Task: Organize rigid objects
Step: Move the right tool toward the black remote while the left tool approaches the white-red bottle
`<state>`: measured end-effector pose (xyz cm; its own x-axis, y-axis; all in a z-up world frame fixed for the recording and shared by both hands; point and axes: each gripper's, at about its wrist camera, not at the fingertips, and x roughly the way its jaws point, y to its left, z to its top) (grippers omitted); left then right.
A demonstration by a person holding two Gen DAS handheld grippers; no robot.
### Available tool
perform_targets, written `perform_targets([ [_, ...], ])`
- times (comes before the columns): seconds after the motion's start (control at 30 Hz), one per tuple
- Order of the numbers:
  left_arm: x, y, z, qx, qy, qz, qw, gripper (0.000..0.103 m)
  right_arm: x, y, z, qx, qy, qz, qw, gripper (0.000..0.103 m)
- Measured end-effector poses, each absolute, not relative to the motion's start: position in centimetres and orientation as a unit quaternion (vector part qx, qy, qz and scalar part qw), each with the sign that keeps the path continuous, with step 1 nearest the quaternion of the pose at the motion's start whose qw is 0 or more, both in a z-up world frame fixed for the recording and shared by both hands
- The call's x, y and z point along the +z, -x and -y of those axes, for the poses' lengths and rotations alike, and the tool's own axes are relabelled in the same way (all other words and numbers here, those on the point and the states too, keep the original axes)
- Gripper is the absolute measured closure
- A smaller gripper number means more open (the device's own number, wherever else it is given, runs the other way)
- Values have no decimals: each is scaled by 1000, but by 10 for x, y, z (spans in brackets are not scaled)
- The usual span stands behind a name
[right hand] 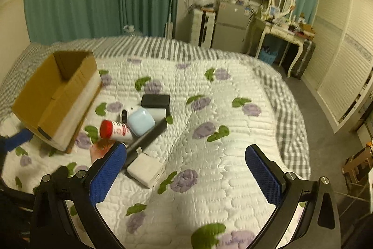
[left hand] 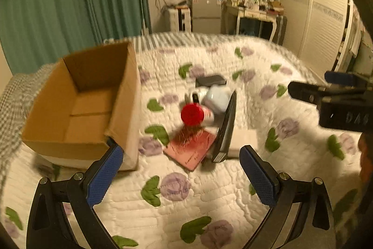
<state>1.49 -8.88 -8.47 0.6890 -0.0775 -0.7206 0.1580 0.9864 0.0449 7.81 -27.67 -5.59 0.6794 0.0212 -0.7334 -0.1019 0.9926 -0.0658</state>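
Observation:
An open cardboard box sits on the bed at the left; it also shows in the right wrist view. Beside it lies a pile: a red-capped white bottle, a pale blue case, a black box, a long black flat object, a pink book and a white box. My left gripper is open, just short of the pile. My right gripper is open above the quilt, right of the pile.
The bed has a white quilt with purple flowers. The right gripper's body shows at the right edge of the left wrist view. A dressing table, a small fridge and wardrobe doors stand beyond the bed.

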Motion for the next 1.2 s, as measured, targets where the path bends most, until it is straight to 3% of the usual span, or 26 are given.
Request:
perform_targets([
  [0.2, -116, -31, 99, -80, -59, -420, 902, 3, -91, -99, 270, 66, 53, -447, 891, 4],
  [0.73, -137, -84, 165, -140, -125, -385, 904, 7, -101, -130, 303, 65, 11, -472, 879, 4],
  [0.8, -135, -83, 163, -135, -123, -384, 905, 16, -101, -130, 303, 61, 10, -471, 880, 4],
  [0.87, -133, -76, 161, -130, -131, -380, 906, 36, -101, -130, 302, 61, 13, -471, 880, 4],
  [0.97, -136, -70, 157, -139, -121, -391, 902, 51, -100, -129, 301, 59, 17, -468, 881, 4],
  [1.07, -136, -69, 161, -152, -124, -393, 898, 60, -99, -128, 302, 54, 15, -466, 883, 4],
  [1.2, -135, -73, 174, -211, -110, -397, 886, 58, -98, -127, 304, 50, 11, -463, 885, 4],
])
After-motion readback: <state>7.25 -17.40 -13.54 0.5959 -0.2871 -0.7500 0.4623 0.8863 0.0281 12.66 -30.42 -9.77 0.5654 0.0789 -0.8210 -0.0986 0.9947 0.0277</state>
